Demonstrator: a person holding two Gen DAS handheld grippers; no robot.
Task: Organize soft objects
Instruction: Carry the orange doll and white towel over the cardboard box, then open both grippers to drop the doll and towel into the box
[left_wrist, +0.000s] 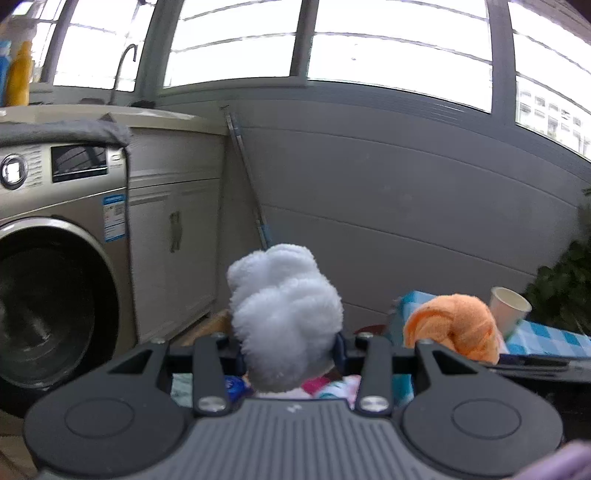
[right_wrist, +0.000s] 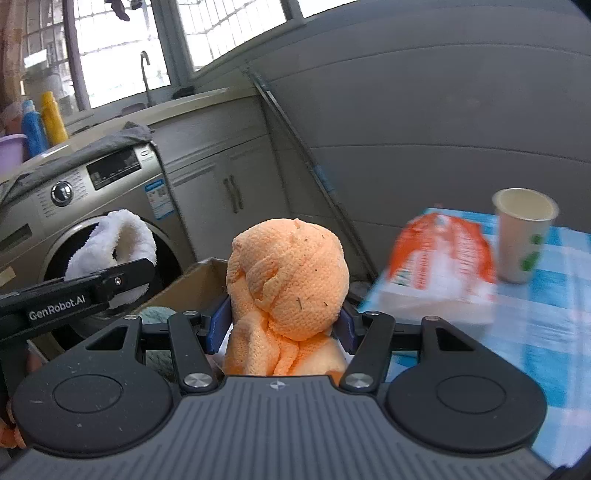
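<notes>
In the left wrist view my left gripper (left_wrist: 290, 350) is shut on a fluffy white cloth (left_wrist: 284, 310), which bulges up between the blue pads. To its right shows the orange cloth (left_wrist: 452, 326). In the right wrist view my right gripper (right_wrist: 284, 325) is shut on that bundled orange knit cloth (right_wrist: 291, 280). The left gripper's black finger (right_wrist: 92, 291) crosses the left side there, with the white cloth (right_wrist: 122, 240) looped over it. Under both grippers lies an open cardboard box (right_wrist: 201, 278) with a teal soft thing (right_wrist: 157, 315) inside.
A front-loading washing machine (left_wrist: 55, 266) stands at the left, with white cabinets (left_wrist: 173, 229) beside it. At the right is a table with a blue checked cloth (right_wrist: 546, 314), a paper cup (right_wrist: 524, 236) and an orange-and-white packet (right_wrist: 443, 262). A mop handle (left_wrist: 251, 184) leans on the grey wall.
</notes>
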